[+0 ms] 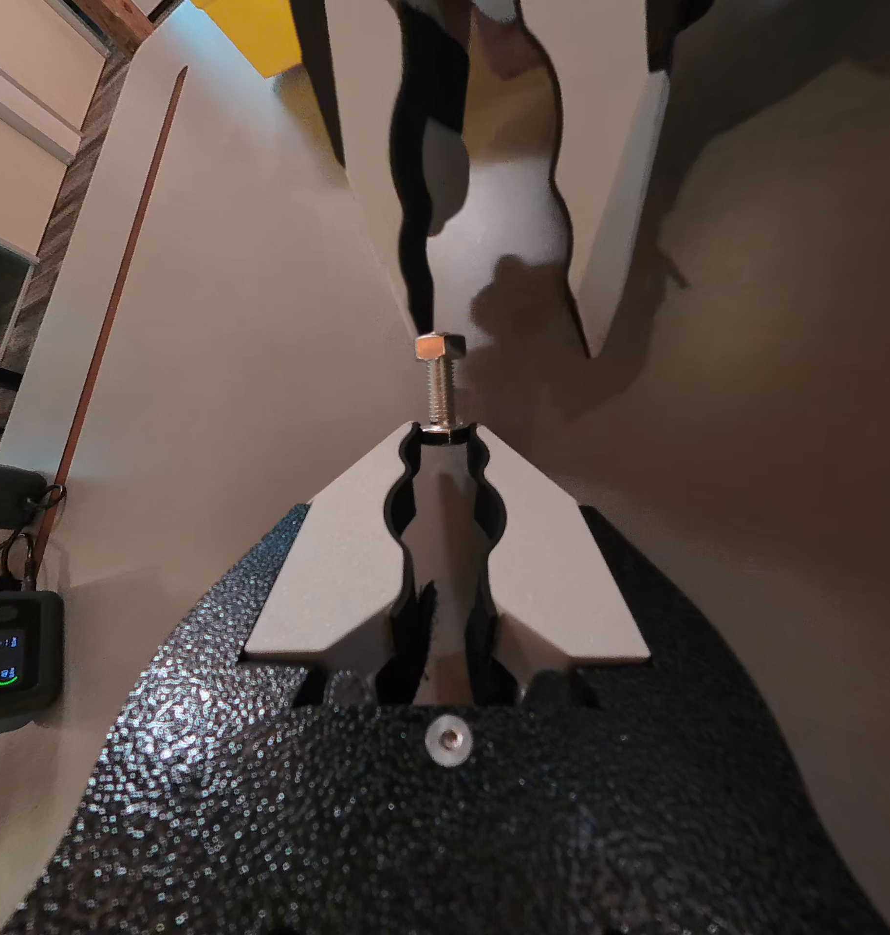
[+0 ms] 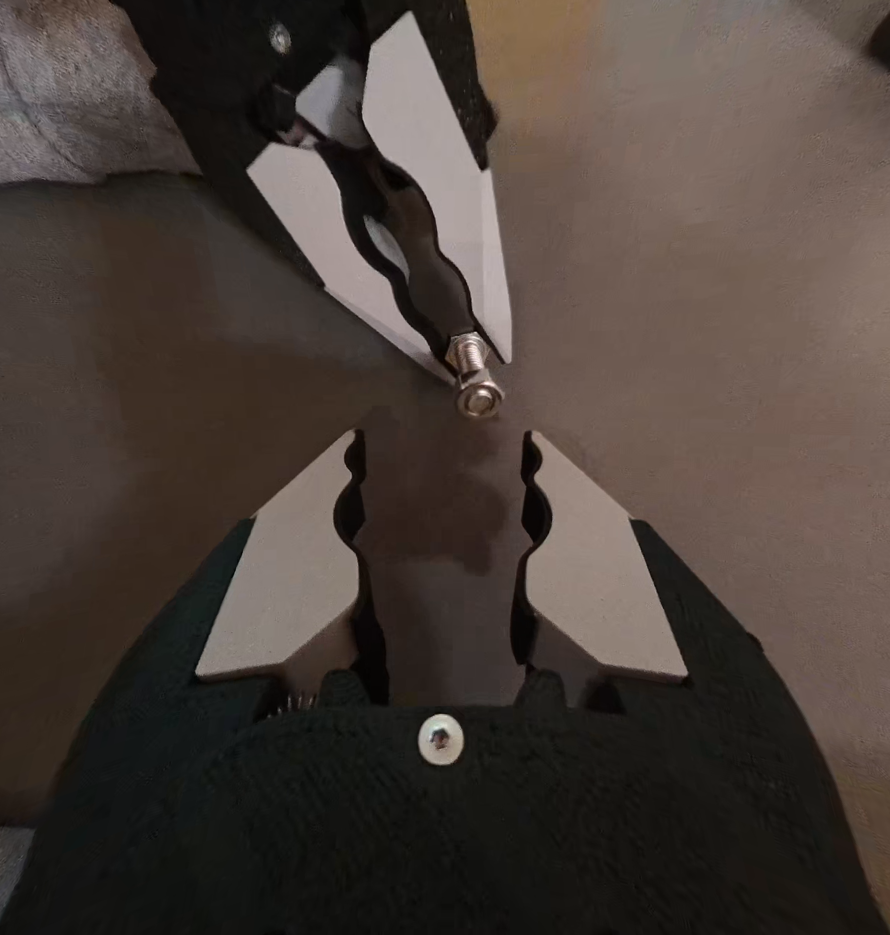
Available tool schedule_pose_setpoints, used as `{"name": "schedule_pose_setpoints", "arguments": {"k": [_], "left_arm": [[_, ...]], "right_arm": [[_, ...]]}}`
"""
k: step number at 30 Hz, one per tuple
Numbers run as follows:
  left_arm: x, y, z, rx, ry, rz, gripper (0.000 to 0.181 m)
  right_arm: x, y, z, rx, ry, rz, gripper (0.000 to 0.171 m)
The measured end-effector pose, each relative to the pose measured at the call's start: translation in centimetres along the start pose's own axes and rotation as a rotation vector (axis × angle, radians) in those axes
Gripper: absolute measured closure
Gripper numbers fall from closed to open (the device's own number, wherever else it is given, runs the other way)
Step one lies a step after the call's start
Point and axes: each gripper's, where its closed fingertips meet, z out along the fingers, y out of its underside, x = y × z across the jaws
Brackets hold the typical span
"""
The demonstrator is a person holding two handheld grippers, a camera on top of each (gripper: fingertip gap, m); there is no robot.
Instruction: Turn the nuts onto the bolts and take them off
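Left wrist view looks down on a pale, matte tabletop (image 1: 240, 354) that fills most of the frame, bright at the left and shaded brown at the right. A thin reddish-brown strip (image 1: 124, 263) runs along the table's left side. At the upper left sit a wooden beam, pale wall panels and a yellow shape (image 1: 251, 30), all cut off by the frame edge. At the lower left edge a dark device with a small lit screen (image 1: 8, 657) hangs from a clip; its writing is too small to make out.

At frame centre the left gripper (image 1: 444, 430) has its jaws closed on a nut (image 1: 437, 431) at the very tips. A silver bolt (image 1: 439, 377) rises from that nut, with its hexagonal head toward the top of the frame. The right gripper (image 1: 508, 339) comes in from the top with its jaws spread wide; one fingertip lies close against the bolt head, and whether they touch cannot be told.

Right wrist view shows the right gripper (image 2: 443, 434) open and holding nothing, the bolt (image 2: 476, 377) just beyond its tips. The left gripper (image 2: 476, 356) enters from the upper left. Grey fabric (image 2: 53, 91) fills the upper left corner, blurred.
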Motion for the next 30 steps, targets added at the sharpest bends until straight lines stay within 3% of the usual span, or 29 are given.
{"name": "schedule_pose_setpoints", "arguments": {"k": [8,13,20,30], "left_arm": [[0.0,0.0,0.1,-0.005,0.000,0.011,0.165],[0.0,0.0,0.1,-0.005,0.000,0.006,0.165],[0.0,-0.1,0.1,-0.004,-0.001,0.009,0.165],[-0.1,-0.1,0.0,0.008,0.006,-0.004,0.165]], "right_arm": [[-0.8,-1.7,0.8,0.065,-0.003,-0.073,0.108],[-2.7,-3.9,-0.4,0.208,-0.057,-0.178,0.115],[-3.4,-2.8,-0.9,0.161,-0.168,-0.063,0.122],[-2.0,-0.3,-0.1,0.036,-0.130,0.010,0.128]]}}
